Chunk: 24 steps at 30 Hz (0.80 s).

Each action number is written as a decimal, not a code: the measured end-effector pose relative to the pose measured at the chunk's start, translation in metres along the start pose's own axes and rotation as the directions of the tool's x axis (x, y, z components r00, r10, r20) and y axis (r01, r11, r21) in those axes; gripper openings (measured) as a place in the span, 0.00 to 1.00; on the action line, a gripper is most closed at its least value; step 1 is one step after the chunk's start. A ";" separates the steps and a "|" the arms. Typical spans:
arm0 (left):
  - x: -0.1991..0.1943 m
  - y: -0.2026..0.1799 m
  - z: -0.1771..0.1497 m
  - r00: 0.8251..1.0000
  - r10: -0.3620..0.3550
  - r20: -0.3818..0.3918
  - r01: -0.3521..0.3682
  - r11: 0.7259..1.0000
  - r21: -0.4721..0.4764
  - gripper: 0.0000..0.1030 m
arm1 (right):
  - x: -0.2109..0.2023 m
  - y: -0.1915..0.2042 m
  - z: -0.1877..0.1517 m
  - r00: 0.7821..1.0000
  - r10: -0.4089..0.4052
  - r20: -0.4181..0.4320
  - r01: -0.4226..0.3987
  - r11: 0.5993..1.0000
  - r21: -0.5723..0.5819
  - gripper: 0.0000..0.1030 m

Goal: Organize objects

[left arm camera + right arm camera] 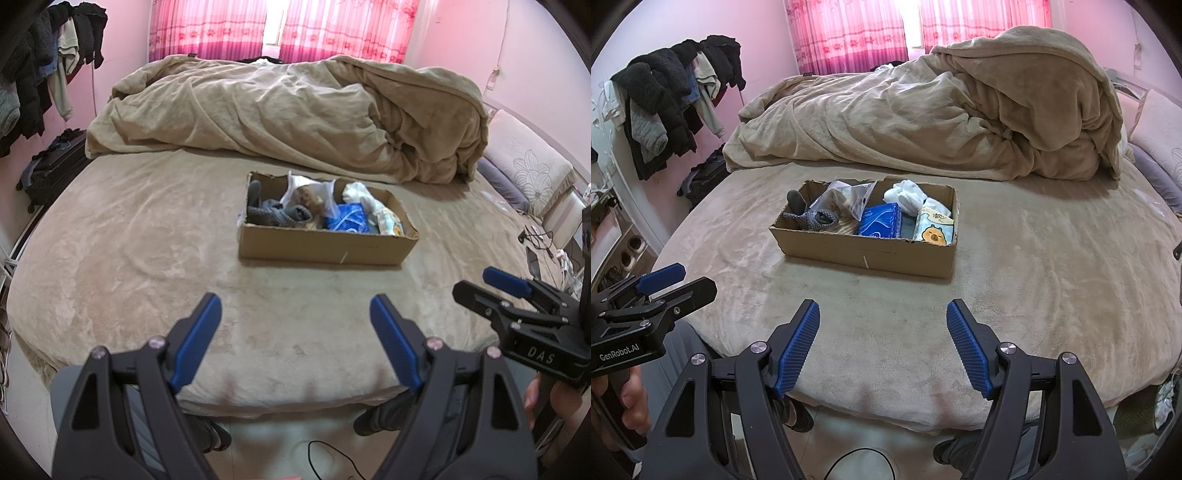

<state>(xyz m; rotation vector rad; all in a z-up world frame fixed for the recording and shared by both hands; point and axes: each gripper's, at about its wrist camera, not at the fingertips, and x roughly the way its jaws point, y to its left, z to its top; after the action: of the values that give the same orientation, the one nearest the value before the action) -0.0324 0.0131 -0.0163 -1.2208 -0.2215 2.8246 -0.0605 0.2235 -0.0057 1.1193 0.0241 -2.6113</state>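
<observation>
Cardboard box (pixel 868 254): on the bed (pixel 1034 288), mid-mattress, long side facing the cameras.

Contents, L to R in box: grey socks (pixel 812 219); clear bag (pixel 849 201) w/ brownish stuff, leaning on far wall; blue tissue pack (pixel 881 221); white socks (pixel 905 195) behind it; cartoon tissue pack (pixel 934 229) at R end. All inside; nothing loose near box on the sheet.

Beyond box: bunched tan duvet (pixel 923 114). Clothes rack (pixel 672 99) well off to box's L.

Left hand-held gripper (pixel 295 332): released, nothing held, well short of box, over near bed edge. Right hand-held gripper (pixel 882 336): same, fingers spread, empty.

Judgement: sorting looks near done or not begun; can't tell which. Next reach: come in from above the near wall, pick one item per grip, pinch soft goods mid-body, avoid nudging the light box.
</observation>
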 end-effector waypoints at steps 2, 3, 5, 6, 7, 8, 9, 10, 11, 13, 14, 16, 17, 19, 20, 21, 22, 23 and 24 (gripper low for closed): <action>0.000 0.000 0.000 1.000 0.002 0.000 -0.002 1.000 0.000 0.81 | 0.000 0.000 0.000 1.000 0.001 0.000 -0.001 1.000 0.000 0.72; 0.000 0.000 0.000 1.000 0.001 0.000 -0.001 1.000 0.000 0.81 | 0.000 0.000 0.000 1.000 0.001 -0.001 -0.001 1.000 0.000 0.72; 0.000 0.000 0.000 1.000 0.001 0.000 -0.001 1.000 0.000 0.81 | 0.000 0.000 0.000 1.000 0.001 0.000 -0.001 1.000 -0.001 0.72; 0.000 0.000 0.000 1.000 0.000 0.000 0.000 1.000 0.000 0.81 | 0.000 0.001 0.000 1.000 0.001 0.001 -0.001 1.000 -0.001 0.72; 0.000 0.000 0.000 1.000 0.001 0.001 -0.001 1.000 0.000 0.81 | 0.000 0.001 0.000 1.000 -0.001 0.001 0.001 1.000 -0.001 0.72; 0.000 0.000 0.000 1.000 0.001 0.001 -0.001 1.000 0.000 0.81 | 0.000 0.001 0.000 1.000 0.000 0.001 0.000 1.000 0.000 0.72; 0.000 0.000 0.000 1.000 0.001 0.001 -0.001 1.000 0.000 0.81 | 0.000 0.001 0.000 1.000 0.000 0.001 0.000 1.000 0.001 0.72; 0.000 -0.001 0.001 1.000 0.001 0.001 -0.001 1.000 0.000 0.81 | 0.000 0.001 0.000 1.000 0.000 0.002 0.000 1.000 0.001 0.72; 0.000 0.000 0.000 1.000 0.001 0.002 -0.001 1.000 0.000 0.81 | 0.000 0.001 0.000 1.000 -0.001 0.002 0.001 1.000 0.001 0.72; 0.000 0.000 0.000 1.000 0.002 0.002 -0.002 1.000 0.000 0.81 | 0.000 0.000 0.000 1.000 0.001 0.001 -0.001 1.000 -0.001 0.72; 0.000 -0.001 0.001 1.000 0.002 0.002 -0.002 1.000 0.001 0.81 | 0.001 0.001 0.000 1.000 0.001 0.002 -0.001 1.000 -0.001 0.72; 0.000 -0.001 0.000 1.000 0.003 0.002 -0.003 1.000 0.001 0.81 | 0.000 0.000 0.000 1.000 0.002 0.000 -0.002 1.000 0.000 0.72; 0.000 -0.001 0.000 1.000 0.003 0.003 -0.003 1.000 0.001 0.81 | 0.000 0.000 0.000 1.000 0.003 0.001 -0.003 1.000 0.000 0.72; -0.001 -0.001 0.002 1.000 0.004 0.004 -0.004 1.000 0.001 0.81 | 0.000 0.001 0.000 1.000 0.003 0.001 -0.003 1.000 -0.002 0.72; -0.001 -0.002 0.002 1.000 0.004 0.004 -0.004 1.000 0.002 0.81 | 0.000 0.001 0.000 1.000 0.004 0.001 -0.004 1.000 -0.002 0.72; -0.001 -0.002 0.003 1.000 0.004 0.005 -0.004 1.000 0.002 0.81 | 0.000 0.002 0.000 1.000 0.004 0.002 -0.004 1.000 -0.001 0.72; -0.001 -0.001 0.002 1.000 0.004 0.004 -0.004 1.000 0.002 0.81 | 0.000 0.002 0.000 1.000 0.004 0.002 -0.004 1.000 0.000 0.72; -0.001 -0.002 0.003 1.000 0.004 0.004 -0.004 1.000 0.002 0.81 | 0.000 0.002 0.000 1.000 0.003 0.004 -0.003 1.000 0.001 0.72; -0.001 -0.002 0.002 1.000 0.004 0.004 -0.004 1.000 0.002 0.81 | -0.001 0.003 0.001 1.000 0.003 0.004 -0.003 1.000 0.002 0.72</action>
<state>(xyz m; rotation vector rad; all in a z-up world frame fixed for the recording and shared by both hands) -0.0333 0.0144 -0.0139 -1.2168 -0.2173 2.8300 -0.0600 0.2207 -0.0039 1.1134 0.0188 -2.6117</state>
